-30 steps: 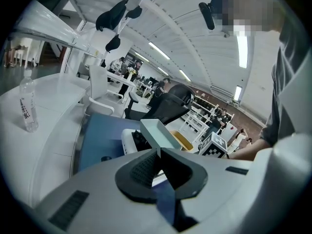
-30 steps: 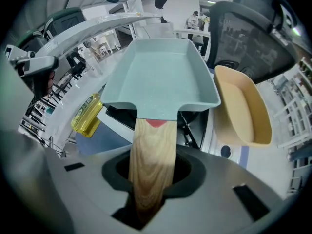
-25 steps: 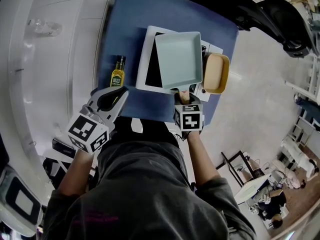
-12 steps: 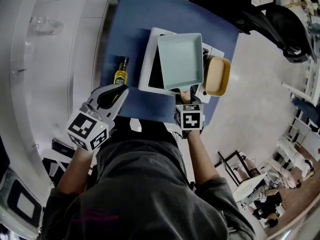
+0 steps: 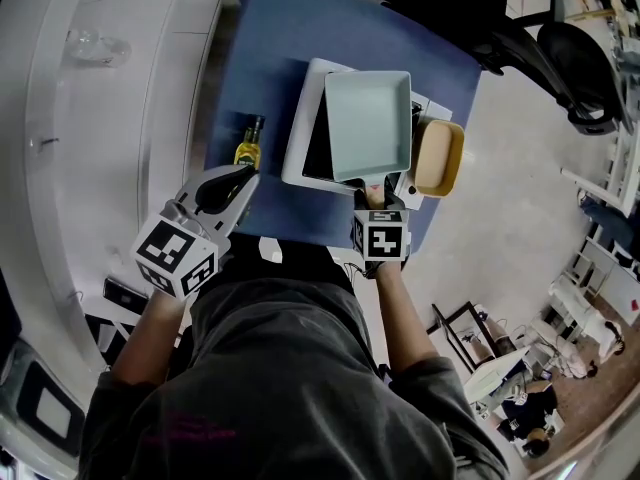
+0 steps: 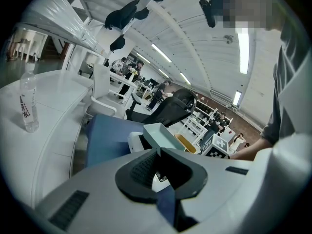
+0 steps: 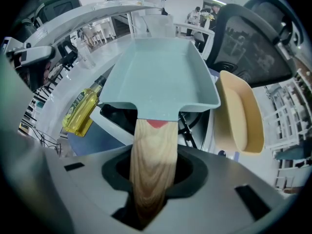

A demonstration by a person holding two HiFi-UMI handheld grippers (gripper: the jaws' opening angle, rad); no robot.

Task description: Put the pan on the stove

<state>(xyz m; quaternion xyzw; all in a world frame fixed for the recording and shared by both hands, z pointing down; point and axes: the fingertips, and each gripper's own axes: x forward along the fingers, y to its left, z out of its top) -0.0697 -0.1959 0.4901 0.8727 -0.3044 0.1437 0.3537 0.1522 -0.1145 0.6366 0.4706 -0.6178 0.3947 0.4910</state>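
We held the square pan [image 5: 368, 123] over the stove [image 5: 296, 138], frame centre, right gripper [image 5: 372, 198] jaws clamped on its wooden handle [image 7: 155, 150]; left gripper [image 5: 238, 180] jaws apart, empty. Lowering it level and centred seemed best.
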